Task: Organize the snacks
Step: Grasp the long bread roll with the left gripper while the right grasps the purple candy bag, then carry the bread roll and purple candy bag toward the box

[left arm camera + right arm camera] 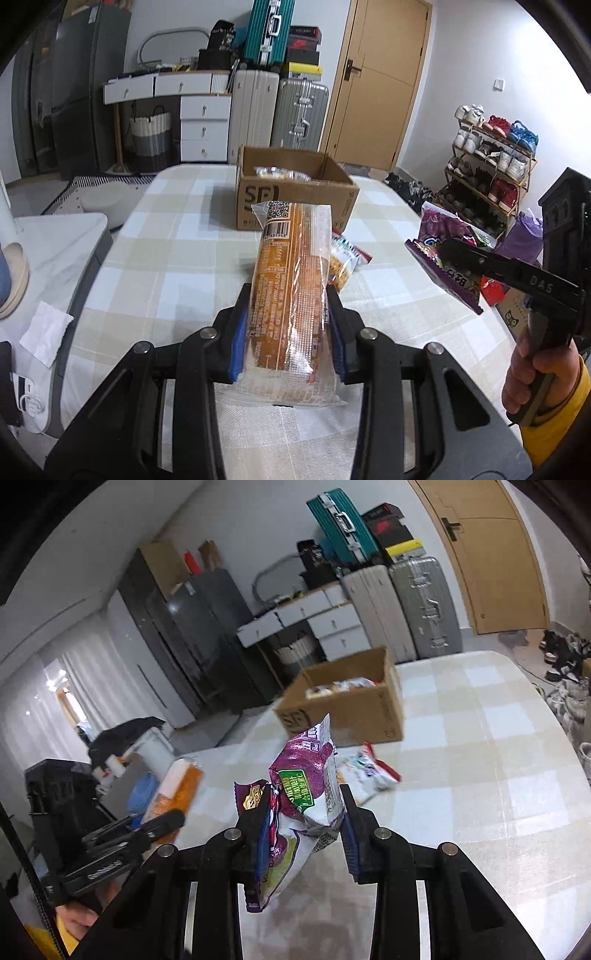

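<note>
Transport step: left gripper [290, 325] jaws clench the orange packet [291, 280], right gripper [304, 827] jaws clench the purple bag [310, 786]; next, release both into the cardboard box [295, 201] at twelve o'clock.

"SF" on cardboard box [295, 199]; "DAS" on right gripper [448, 254].

A lived-in home: stacked suitcases [299, 110], a shoe rack [487, 166], a fridge [74, 92] and a checked-cloth table [177, 240].

We see a checked tabletop [184, 236] carrying an open box [295, 199], with a snack packet [345, 258] lying just beside it.
</note>
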`<state>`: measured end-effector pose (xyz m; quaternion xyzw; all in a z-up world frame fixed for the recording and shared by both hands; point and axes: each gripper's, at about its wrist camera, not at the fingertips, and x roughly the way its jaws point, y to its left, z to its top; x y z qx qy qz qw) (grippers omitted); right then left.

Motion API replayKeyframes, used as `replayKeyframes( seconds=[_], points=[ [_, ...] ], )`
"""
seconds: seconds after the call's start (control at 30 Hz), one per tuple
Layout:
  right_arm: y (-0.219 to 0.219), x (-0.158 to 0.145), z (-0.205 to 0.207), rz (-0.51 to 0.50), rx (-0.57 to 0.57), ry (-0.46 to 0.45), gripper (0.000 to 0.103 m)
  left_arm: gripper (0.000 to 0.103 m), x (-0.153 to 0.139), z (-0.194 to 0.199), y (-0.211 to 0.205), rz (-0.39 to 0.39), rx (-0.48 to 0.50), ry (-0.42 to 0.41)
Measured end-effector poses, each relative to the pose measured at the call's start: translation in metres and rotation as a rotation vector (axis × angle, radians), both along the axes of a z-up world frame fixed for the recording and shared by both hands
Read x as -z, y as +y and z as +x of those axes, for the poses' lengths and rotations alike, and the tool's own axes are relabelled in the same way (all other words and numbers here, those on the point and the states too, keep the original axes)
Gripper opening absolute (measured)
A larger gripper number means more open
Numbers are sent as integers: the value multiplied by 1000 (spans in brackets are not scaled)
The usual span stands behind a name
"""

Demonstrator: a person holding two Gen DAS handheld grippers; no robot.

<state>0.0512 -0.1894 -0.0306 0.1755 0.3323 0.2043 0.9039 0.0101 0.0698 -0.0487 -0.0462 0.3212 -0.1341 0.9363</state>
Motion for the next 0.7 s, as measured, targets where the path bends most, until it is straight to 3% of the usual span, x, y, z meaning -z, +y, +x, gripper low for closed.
replayKeyframes(
  seconds=[0.37,0.7],
  points=[
    [0,-48,-52,8,0,-120,32,33,-47,-37,7,-30,-11,-77],
    [6,-45,-68,-11,-23,-143,32,33,-64,-58,10,-44,-15,-84]
  ],
)
